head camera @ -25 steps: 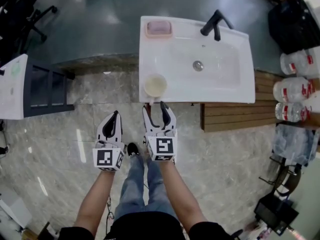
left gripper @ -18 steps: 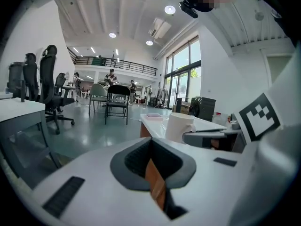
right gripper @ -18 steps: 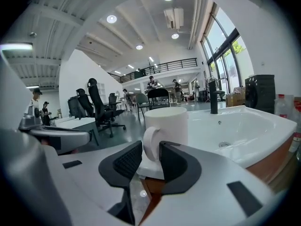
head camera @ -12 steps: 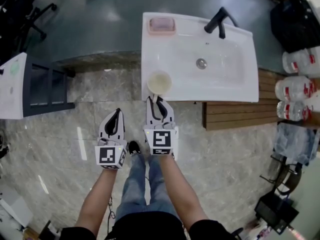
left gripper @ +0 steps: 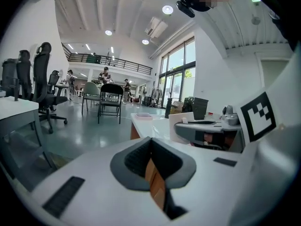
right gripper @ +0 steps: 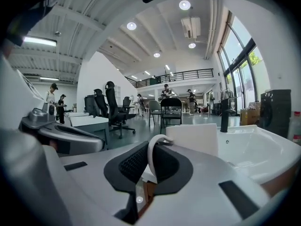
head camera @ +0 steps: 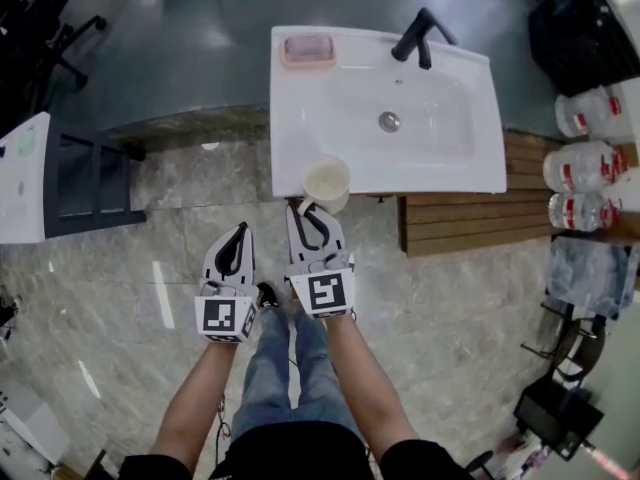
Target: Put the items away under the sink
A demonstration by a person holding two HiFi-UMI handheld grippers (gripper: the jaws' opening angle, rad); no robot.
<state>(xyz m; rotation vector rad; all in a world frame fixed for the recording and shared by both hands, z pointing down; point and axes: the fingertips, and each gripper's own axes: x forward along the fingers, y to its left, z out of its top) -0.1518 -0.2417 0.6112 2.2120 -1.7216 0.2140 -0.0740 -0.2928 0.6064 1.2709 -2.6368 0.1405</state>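
Cream ceramic mug (head camera: 326, 183): front-left lip of white rectangular sink (head camera: 300, 118), partly overhanging | right gripper (head camera: 309, 215): my jaws just closed, clamped on its loop handle (right gripper: 150, 157) | left gripper (head camera: 232, 246): jaws together, empty | doing it well: I judge a level mug, drawn clear of the lip before lowering under the sink.

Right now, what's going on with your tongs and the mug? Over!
Right tongs just closed on handle of mug. Left tongs shut, empty. Mug at front edge of sink. Under-sink space out of sight.
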